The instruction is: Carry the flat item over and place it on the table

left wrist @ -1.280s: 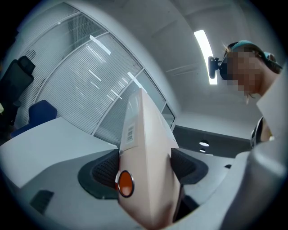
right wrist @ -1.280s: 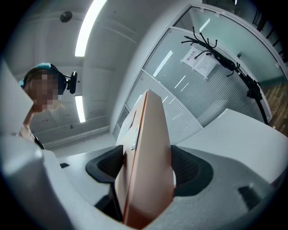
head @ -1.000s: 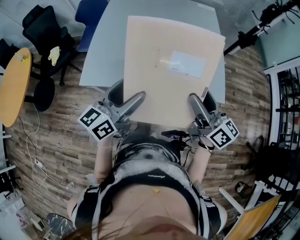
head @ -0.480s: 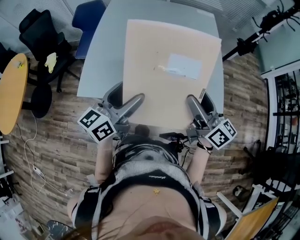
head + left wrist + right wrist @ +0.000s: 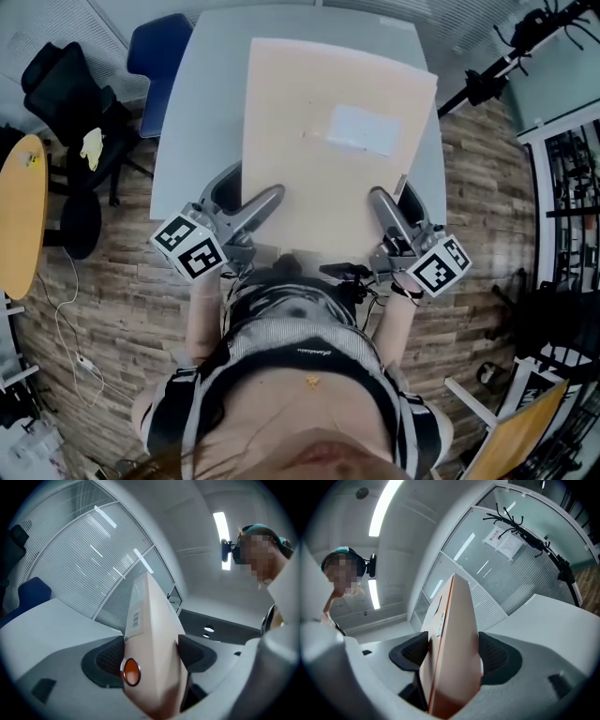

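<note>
The flat item (image 5: 328,178) is a large beige cardboard sheet with a white label, held level over the grey table (image 5: 197,122). My left gripper (image 5: 253,195) is shut on the flat item's near left edge, and my right gripper (image 5: 394,199) on its near right edge. In the left gripper view the flat item (image 5: 152,630) runs edge-on between the dark pads of the left gripper (image 5: 150,654). In the right gripper view the flat item (image 5: 454,634) is pinched the same way by the right gripper (image 5: 452,656). Whether it touches the table is hidden.
A blue chair (image 5: 159,56) stands at the table's left side, with a black office chair (image 5: 66,94) beyond it. A round yellow table (image 5: 21,216) is at far left. A black stand (image 5: 492,70) leans at the upper right. A cable (image 5: 70,309) lies on the wooden floor.
The flat item and both grippers have moved forward, so the sheet now covers more of the grey table. Both grips are unchanged.
</note>
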Demonstrator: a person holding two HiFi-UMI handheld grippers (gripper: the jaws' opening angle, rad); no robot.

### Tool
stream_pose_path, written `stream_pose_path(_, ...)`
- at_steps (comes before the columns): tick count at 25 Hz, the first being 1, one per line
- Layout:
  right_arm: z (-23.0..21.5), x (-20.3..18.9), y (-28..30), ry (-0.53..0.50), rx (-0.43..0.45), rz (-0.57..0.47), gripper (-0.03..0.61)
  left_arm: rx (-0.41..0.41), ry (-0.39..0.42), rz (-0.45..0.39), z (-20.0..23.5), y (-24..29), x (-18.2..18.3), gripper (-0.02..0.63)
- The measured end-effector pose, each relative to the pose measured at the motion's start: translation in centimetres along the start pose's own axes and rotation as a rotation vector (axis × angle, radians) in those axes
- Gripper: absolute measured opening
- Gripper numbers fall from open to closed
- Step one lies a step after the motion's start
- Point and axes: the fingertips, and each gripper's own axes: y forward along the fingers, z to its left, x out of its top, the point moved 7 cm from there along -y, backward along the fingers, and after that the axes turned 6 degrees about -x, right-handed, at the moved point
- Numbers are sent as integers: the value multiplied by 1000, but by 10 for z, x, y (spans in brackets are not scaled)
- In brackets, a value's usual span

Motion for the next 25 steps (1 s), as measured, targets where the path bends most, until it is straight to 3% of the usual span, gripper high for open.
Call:
stream_pose_path(13,-12,3,8,8,-56,-38,314,-53,-3,38,22,23,7,356)
stream_pose_path(25,-22,15,31,1,-15,0,314,-7,-11,19,31,31,14,356)
